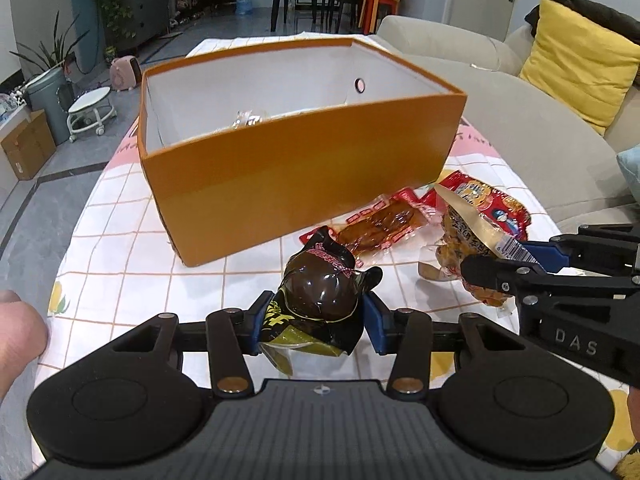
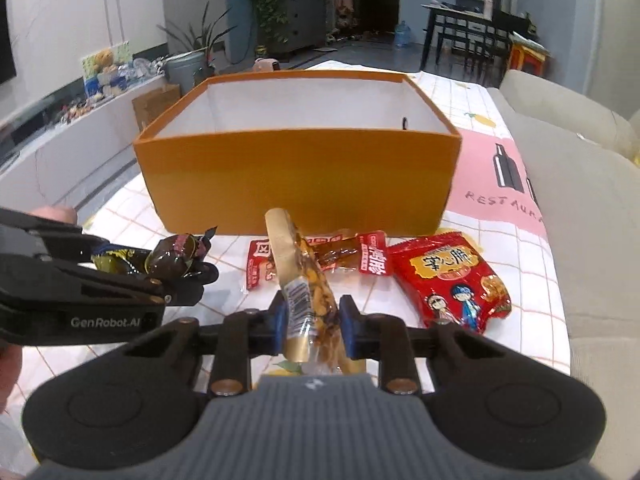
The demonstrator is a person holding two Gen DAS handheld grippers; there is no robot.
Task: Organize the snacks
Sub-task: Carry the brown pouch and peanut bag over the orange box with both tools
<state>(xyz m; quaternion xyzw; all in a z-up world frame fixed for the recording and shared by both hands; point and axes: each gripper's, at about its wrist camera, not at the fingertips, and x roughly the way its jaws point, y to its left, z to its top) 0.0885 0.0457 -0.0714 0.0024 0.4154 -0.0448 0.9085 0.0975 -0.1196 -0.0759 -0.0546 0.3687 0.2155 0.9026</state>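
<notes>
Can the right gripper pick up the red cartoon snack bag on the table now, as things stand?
Probably not yet. The right gripper is shut on the clear nut packet, so its jaws are full. The red cartoon bag lies uncovered to its right, easy to reach afterwards.

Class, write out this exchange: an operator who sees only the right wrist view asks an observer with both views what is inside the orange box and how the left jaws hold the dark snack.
Operator: My view stops at the orange box's near wall. Is anything inside?
Observer: Yes. The left wrist view shows a clear-wrapped snack inside, just behind that wall.
Operator: I see the left gripper only side-on. How is the dark snack held?
Observer: Its jaws are shut on the wrapper from both sides, and the round bulge sticks out in front.
</notes>
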